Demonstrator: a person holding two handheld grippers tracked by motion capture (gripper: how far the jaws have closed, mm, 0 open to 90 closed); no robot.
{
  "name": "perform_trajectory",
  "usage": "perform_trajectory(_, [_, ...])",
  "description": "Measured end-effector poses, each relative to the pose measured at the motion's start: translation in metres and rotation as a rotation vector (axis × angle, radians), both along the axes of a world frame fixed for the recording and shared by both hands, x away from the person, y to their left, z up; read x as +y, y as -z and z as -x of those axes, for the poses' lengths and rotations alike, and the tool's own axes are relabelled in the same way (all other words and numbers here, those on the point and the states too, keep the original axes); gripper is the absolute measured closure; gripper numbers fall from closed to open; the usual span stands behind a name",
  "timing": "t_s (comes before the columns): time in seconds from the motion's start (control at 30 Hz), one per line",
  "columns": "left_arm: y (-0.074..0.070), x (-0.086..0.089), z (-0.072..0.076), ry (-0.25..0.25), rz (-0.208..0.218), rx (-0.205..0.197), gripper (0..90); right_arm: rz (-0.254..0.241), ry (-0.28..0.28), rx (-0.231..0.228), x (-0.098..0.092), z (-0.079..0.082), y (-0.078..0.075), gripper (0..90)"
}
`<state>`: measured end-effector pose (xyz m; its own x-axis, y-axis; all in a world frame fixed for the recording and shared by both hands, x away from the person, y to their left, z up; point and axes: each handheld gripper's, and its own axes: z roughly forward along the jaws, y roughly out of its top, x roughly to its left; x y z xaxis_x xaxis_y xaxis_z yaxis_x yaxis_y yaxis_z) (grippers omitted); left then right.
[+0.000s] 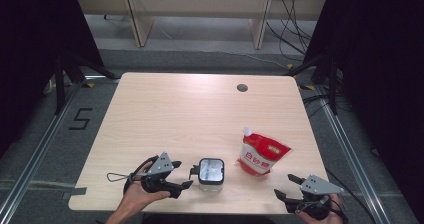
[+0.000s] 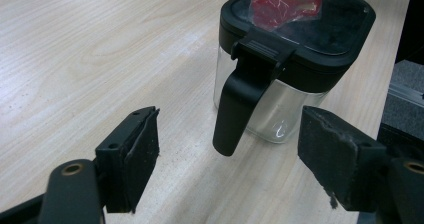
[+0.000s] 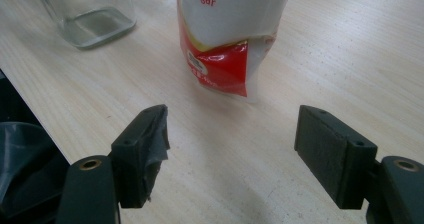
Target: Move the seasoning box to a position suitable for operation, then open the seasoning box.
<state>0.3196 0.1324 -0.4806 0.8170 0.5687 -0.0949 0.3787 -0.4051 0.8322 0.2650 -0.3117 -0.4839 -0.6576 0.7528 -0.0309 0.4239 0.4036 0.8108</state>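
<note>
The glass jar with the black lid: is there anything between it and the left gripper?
Nothing visible. The left gripper is open, and bare table lies between its pads and the glass jar. The jar's black handle points toward it.

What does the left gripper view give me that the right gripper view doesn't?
Left gripper view alone: the jar's black lid and its handle, which hangs between the open pads of the left gripper, untouched. Right gripper view alone: the sugar pouch's lower half, standing on the table ahead of the open right gripper. Both: the glass jar, the light wood table, and nothing gripped.
</note>
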Motion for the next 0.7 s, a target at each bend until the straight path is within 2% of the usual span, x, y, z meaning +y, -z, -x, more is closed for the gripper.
perform_trajectory(0.1, [-0.002, 0.002, -0.001, -0.012, 0.005, 0.007, 23.3, -0.002, -0.002, -0.002, 0.001, 0.000, 0.000, 30.4])
perform_trajectory(0.13, [-0.003, 0.002, -0.001, -0.029, 0.029, 0.013, 23.3, 0.000, -0.007, -0.005, 0.001, 0.001, 0.000, 30.4])
perform_trajectory(0.27, [-0.008, 0.005, -0.002, -0.040, 0.014, 0.010, 23.6, -0.009, -0.007, 0.005, 0.002, 0.001, 0.000, 30.4])
perform_trajectory(0.3, [-0.008, 0.004, -0.002, -0.049, 0.045, 0.010, 24.3, -0.013, -0.007, 0.022, 0.003, 0.002, 0.000, 30.4])
perform_trajectory(0.33, [-0.009, 0.005, -0.002, -0.051, 0.040, 0.006, 24.9, 0.005, -0.025, -0.007, 0.002, 0.000, 0.000, 30.4])
perform_trajectory(0.37, [-0.012, 0.006, -0.002, -0.051, 0.028, 0.000, 25.5, 0.002, -0.023, -0.007, 0.003, 0.001, 0.000, 30.5])
perform_trajectory(0.43, [-0.014, 0.006, -0.001, -0.059, 0.049, 0.010, 27.5, 0.007, -0.033, -0.014, 0.004, 0.000, 0.000, 30.6])
perform_trajectory(0.5, [-0.017, 0.007, -0.001, -0.041, 0.048, 0.000, 31.1, 0.003, -0.061, -0.018, 0.008, 0.000, 0.000, 31.5])
perform_trajectory(0.53, [-0.019, 0.007, 0.000, -0.046, 0.057, 0.004, 33.2, -0.008, -0.045, 0.002, 0.010, 0.002, 0.000, 32.0])
perform_trajectory(0.57, [-0.021, 0.007, 0.000, -0.036, 0.064, -0.004, 35.6, -0.011, -0.052, 0.004, 0.011, 0.003, -0.001, 32.9])
perform_trajectory(0.63, [-0.023, 0.007, 0.000, -0.030, 0.053, -0.010, 37.5, -0.003, -0.065, -0.013, 0.011, 0.002, -0.001, 33.2])
perform_trajectory(0.7, [-0.026, 0.006, 0.001, -0.007, 0.061, -0.023, 45.1, -0.011, -0.085, -0.013, 0.015, 0.001, -0.002, 34.1])
